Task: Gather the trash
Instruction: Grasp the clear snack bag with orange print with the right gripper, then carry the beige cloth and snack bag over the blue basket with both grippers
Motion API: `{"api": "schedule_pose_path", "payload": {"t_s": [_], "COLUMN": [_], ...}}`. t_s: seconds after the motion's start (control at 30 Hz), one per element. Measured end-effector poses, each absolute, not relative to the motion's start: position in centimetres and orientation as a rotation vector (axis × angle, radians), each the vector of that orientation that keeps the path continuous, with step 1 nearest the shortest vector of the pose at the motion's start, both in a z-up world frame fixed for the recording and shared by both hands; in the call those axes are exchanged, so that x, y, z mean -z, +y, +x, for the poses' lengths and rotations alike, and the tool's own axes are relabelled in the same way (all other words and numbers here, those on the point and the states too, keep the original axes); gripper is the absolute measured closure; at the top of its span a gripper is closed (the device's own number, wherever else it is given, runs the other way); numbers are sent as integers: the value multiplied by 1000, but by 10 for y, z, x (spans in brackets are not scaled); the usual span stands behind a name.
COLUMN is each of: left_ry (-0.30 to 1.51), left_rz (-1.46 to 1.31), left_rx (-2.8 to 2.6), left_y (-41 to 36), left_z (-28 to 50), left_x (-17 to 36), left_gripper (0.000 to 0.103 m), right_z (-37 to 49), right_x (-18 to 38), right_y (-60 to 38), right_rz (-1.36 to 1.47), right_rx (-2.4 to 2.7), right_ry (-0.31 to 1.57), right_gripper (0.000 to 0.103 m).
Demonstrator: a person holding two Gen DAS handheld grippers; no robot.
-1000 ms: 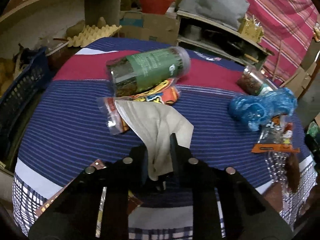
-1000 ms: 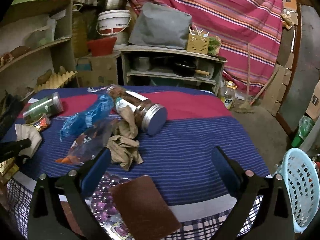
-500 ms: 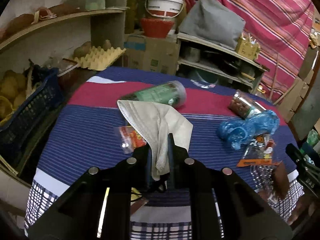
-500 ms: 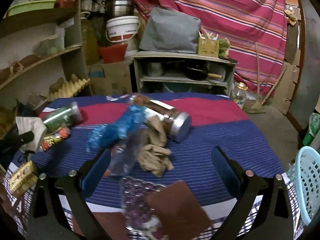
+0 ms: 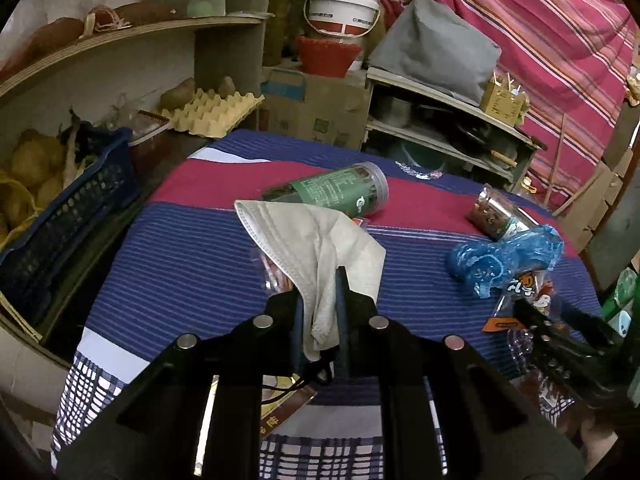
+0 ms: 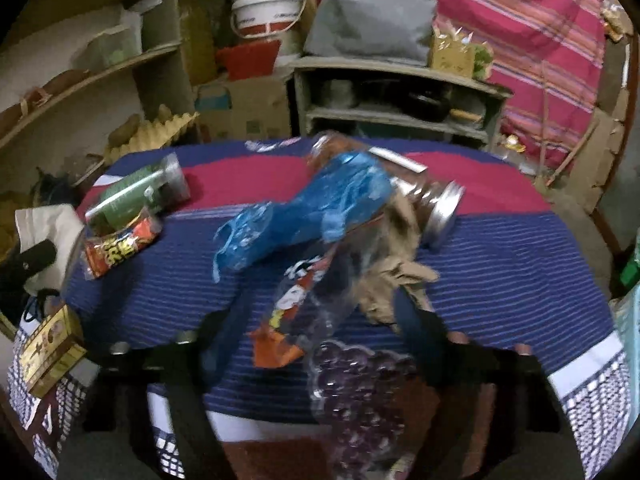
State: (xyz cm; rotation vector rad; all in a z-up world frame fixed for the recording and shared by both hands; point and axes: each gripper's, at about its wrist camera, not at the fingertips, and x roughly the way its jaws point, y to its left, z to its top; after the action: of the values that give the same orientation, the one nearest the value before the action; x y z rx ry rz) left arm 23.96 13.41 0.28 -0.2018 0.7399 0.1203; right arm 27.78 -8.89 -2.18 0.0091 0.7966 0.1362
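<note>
My left gripper (image 5: 320, 288) is shut on a white face mask (image 5: 316, 240) and holds it above the striped table cloth (image 5: 192, 256). The mask also shows at the left of the right wrist view (image 6: 48, 224). My right gripper (image 6: 316, 312) is open, low over the table, its fingers either side of an orange snack wrapper (image 6: 292, 320) and a clear grape tray (image 6: 356, 396). A blue plastic bag (image 6: 304, 208), crumpled brown paper (image 6: 396, 276), a red snack pack (image 6: 120, 246), a green-label jar (image 6: 136, 192) and a metal-lid jar (image 6: 432, 204) lie beyond. The right gripper shows in the left wrist view (image 5: 560, 332).
A yellow box (image 6: 48, 348) sits at the table's near left corner. A dark blue crate (image 5: 60, 216) stands left of the table. Shelves with an egg tray (image 5: 212, 112), a bucket (image 5: 340, 12) and boxes stand behind. A light blue basket edge (image 6: 628, 320) is at the right.
My left gripper has lifted and drawn back with the mask. My right gripper has moved forward and down over the wrapper and grape tray, and its view is now blurred.
</note>
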Motion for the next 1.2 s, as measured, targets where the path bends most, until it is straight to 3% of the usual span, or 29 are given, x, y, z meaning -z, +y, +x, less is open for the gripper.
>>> {"api": "schedule_pose_path", "payload": {"t_s": [0.1, 0.2, 0.83, 1.2], "left_ry": [739, 738, 678, 671], "left_rz": [-191, -178, -134, -106], "left_rx": [-115, -110, -72, -48], "left_y": [129, 124, 77, 49], "left_z": [239, 239, 228, 228], "left_x": [-4, -5, -28, -32], "left_gripper": [90, 90, 90, 90], "right_z": [279, 280, 240, 245], "right_x": [26, 26, -34, -37], "right_y": [-91, -96, -157, -222], "right_rz": [11, 32, -15, 67], "right_rx": [-155, -168, -140, -68], "right_ry": [805, 806, 594, 601], "right_gripper": [65, 72, 78, 78]}}
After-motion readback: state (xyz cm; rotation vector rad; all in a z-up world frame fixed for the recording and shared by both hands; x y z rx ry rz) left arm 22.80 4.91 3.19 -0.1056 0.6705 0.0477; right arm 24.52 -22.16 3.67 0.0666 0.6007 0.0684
